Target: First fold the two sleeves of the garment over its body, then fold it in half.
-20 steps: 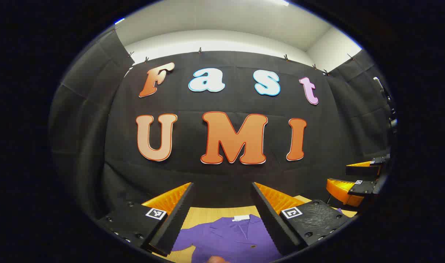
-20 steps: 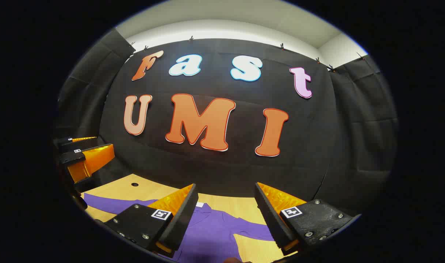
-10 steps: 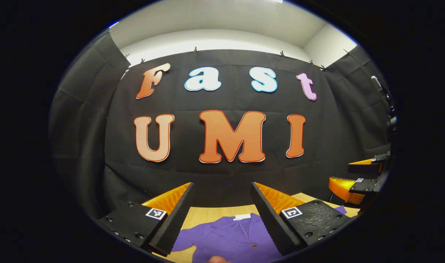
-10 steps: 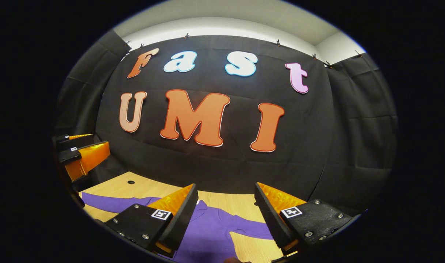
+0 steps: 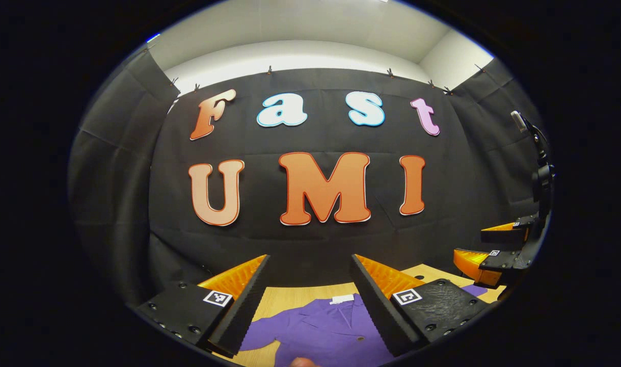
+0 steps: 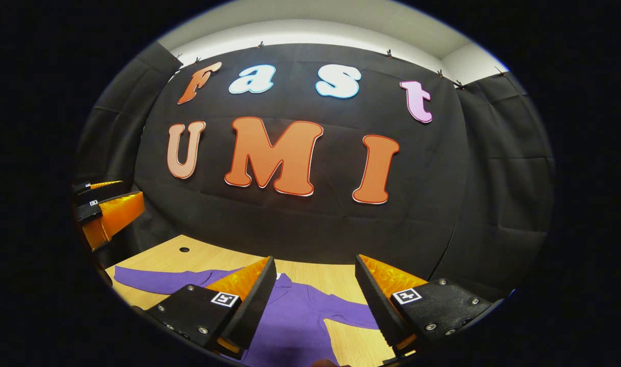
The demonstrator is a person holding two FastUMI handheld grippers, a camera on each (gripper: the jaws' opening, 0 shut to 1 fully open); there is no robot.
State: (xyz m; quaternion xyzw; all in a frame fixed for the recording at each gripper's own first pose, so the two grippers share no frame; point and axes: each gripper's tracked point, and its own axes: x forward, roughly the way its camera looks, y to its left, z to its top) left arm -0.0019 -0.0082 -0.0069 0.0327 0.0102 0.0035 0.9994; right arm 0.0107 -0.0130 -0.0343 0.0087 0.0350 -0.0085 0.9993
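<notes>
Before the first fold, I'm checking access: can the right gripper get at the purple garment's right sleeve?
Probably yes: the right gripper hangs open above the purple garment, whose right sleeve lies flat and uncovered on the wooden table.

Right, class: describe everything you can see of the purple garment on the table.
The purple garment lies flat and face up on the light wooden table, unfolded. It looks like a soft woven shirt or jacket with a pointed collar, a white tag at the neck and a small dark button on the front. Both sleeves are spread out sideways on the wood, one long sleeve towards the table's end, the other angled out. Nothing grips it; both grippers hover open above it.
</notes>
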